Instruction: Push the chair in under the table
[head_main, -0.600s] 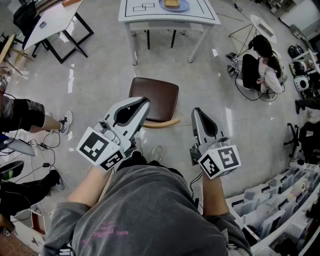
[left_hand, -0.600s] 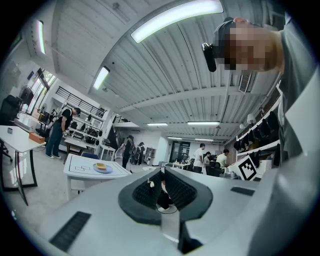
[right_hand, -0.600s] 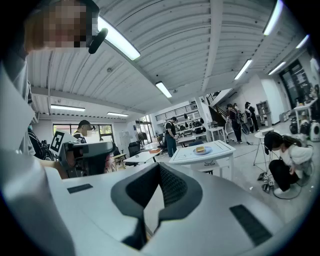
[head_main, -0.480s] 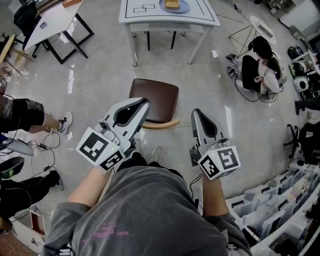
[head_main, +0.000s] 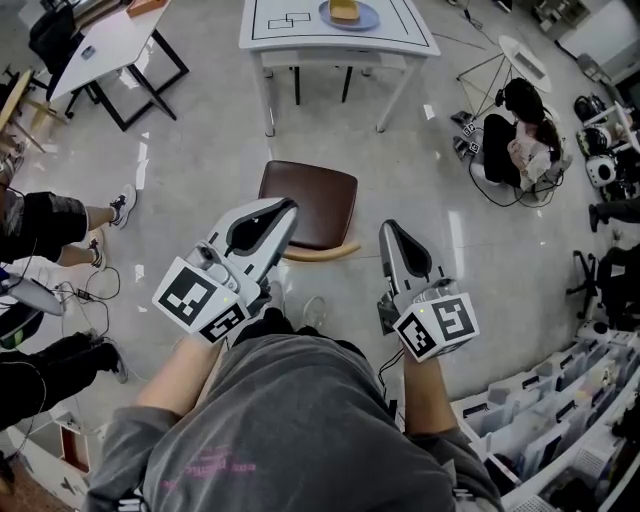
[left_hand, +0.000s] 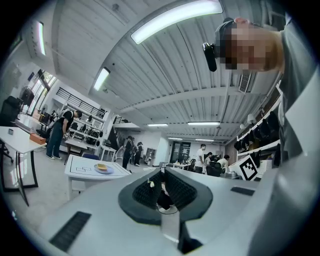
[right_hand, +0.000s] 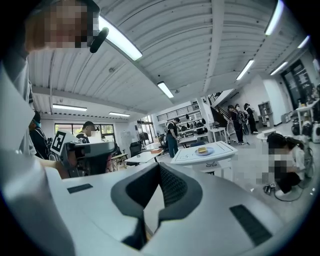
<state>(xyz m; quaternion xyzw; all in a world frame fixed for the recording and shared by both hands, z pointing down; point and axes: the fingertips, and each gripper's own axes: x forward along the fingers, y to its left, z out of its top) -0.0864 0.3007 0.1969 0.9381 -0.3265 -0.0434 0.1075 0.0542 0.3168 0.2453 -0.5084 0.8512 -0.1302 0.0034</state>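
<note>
A chair (head_main: 308, 203) with a dark brown seat and a pale wooden back rail stands on the floor, a short way in front of the white table (head_main: 336, 30). A plate with a yellow item (head_main: 347, 13) lies on the table. My left gripper (head_main: 288, 207) hovers shut over the chair's near left corner, above the back rail. My right gripper (head_main: 386, 229) is shut too, just right of the chair's back, with nothing in it. In both gripper views the jaws meet with nothing between them, and the table (left_hand: 85, 167) (right_hand: 202, 153) shows ahead.
A person sits on the floor (head_main: 520, 135) at the right beside a small round table (head_main: 527, 52). Another white table (head_main: 105, 45) stands at the far left, with people's legs (head_main: 60, 235) and cables nearby. Shelving with bins (head_main: 560, 400) lines the lower right.
Both grippers have stayed almost where they were, by the chair's back. The person at the left has shifted their legs.
</note>
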